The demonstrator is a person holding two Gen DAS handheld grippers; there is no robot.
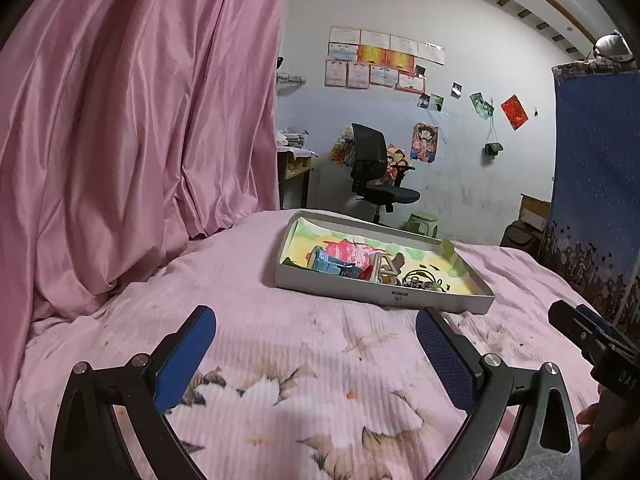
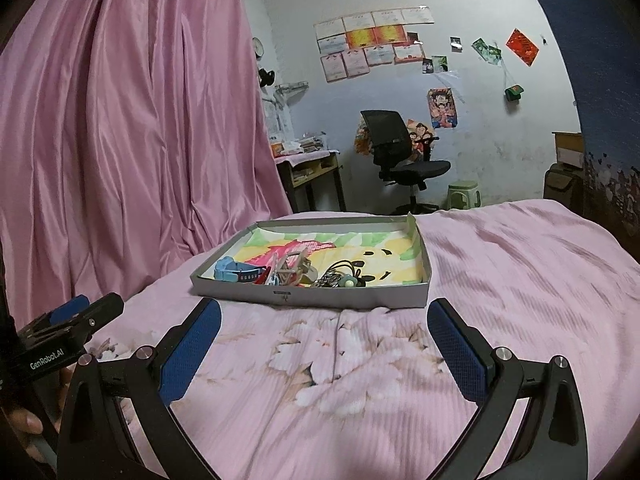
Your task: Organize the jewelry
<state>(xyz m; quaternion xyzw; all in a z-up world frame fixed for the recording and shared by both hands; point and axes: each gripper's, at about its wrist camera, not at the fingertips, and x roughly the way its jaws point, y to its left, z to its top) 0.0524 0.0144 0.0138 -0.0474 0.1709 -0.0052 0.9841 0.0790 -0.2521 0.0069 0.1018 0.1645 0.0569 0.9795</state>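
Pink bed (image 2: pixel 500 280) carries the jewelry tray (image 2: pixel 320 298); left tongs (image 1: pixel 316 344) and right tongs (image 2: pixel 324 338) hover released, empty.

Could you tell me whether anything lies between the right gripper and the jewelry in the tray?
Nothing visible does. The right gripper hangs open over bare pink bedding, and only the tray's low front wall stands before the jewelry pile, which is reachable from above.
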